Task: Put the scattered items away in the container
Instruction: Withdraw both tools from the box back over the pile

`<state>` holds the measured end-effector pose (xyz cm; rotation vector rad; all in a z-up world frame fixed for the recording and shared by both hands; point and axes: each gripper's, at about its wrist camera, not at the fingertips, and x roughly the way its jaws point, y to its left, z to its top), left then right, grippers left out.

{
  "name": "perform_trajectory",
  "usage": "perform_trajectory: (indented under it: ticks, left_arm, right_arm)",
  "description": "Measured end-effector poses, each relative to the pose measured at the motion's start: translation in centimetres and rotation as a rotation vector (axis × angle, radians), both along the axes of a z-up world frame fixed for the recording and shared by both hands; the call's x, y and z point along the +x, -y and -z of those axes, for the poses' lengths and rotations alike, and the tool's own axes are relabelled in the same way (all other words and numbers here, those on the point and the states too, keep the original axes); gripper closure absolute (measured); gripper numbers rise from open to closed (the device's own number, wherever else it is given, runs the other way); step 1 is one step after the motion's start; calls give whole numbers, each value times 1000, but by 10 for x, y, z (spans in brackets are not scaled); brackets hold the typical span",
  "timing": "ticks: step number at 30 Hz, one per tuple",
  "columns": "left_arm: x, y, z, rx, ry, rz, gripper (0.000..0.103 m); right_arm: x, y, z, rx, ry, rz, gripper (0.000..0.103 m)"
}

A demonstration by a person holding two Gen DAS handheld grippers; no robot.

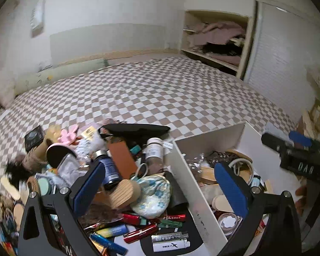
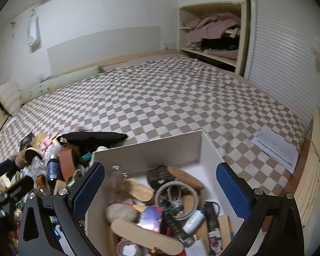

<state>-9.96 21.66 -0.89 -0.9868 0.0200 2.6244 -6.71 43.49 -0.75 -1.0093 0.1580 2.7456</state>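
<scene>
Much of the heap at lower left is lying blurred and overlapped. Both the left tongs point(image 1: 160, 189) and right tongs point(image 2: 160, 194) are gaping wide, holding nothing. The white box point(image 2: 147, 151) is sitting on the checkered bed point(image 2: 160, 98) at lower centre, two cork insoles point(image 2: 147, 234) inside. Three red lighters point(image 1: 140, 233) are lying beside it.

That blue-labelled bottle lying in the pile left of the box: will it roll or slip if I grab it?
The blue-labelled bottle lies on its side propped on clutter, so it would probably roll if nudged. Its smooth round body may slip; grip across the middle. It looks rigid, not floppy.
</scene>
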Motion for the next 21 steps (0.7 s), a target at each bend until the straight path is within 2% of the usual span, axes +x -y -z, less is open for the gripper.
perform_trajectory:
  ticks: [4, 9, 11, 16, 21]
  left_arm:
    - [-1, 18, -5, -14, -26, -101, 0]
    - [-4, 41, -6, 28, -13, -185, 0]
    - [-6, 50, -5, 22, -9, -216, 0]
    - [-11, 76, 1, -59, -5, -284, 0]
    - [-12, 104, 3, -29, 19, -323, 0]
  right_arm:
    - [-8, 18, 1, -17, -14, -54, 0]
    - [-21, 31, 6, -37, -21, -62, 0]
    - [-25, 36, 8, -41, -20, -66, 0]
    - [-29, 60, 13, -8, -4, -121, 0]
    - [-27, 88, 10, 24, -5, -192, 0]
